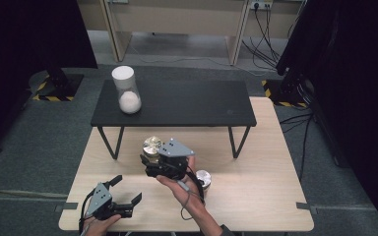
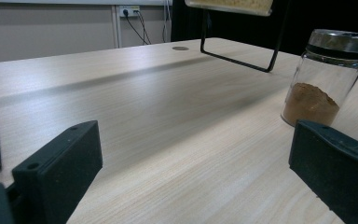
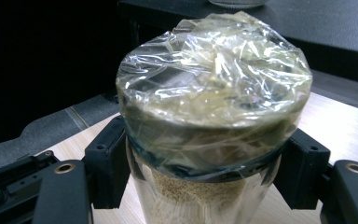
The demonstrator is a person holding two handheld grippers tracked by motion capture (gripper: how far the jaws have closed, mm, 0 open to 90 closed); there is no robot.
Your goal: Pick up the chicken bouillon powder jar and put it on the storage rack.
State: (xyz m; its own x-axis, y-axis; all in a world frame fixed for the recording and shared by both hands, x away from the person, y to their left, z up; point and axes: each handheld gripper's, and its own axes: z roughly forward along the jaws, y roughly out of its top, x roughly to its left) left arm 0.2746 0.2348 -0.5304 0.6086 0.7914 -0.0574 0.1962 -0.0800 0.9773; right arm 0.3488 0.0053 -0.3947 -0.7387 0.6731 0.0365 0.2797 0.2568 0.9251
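2 grippers work over the wooden table (image 1: 256, 196): the right gripper (image 3: 205, 163) clamps a film-capped jar (image 3: 212, 116) of pale grains near mid-table, while the left gripper (image 1: 123, 194) rests near-left, jaws spread, a brown-powder jar (image 2: 328, 79) beyond it

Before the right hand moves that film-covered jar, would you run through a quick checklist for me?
1. Right gripper closed on the film-covered jar: ok, a jaw presses each side below the rim.
2. Film seal intact: ok, no tear seen.
3. Jar clear of the wooden table: cannot tell.
4. Left gripper free: ok, open, holding nothing.
5. Brown-powder jar out of the path: cannot tell.
6. Space on the black shelf: ok, free beside the white-powder jar.
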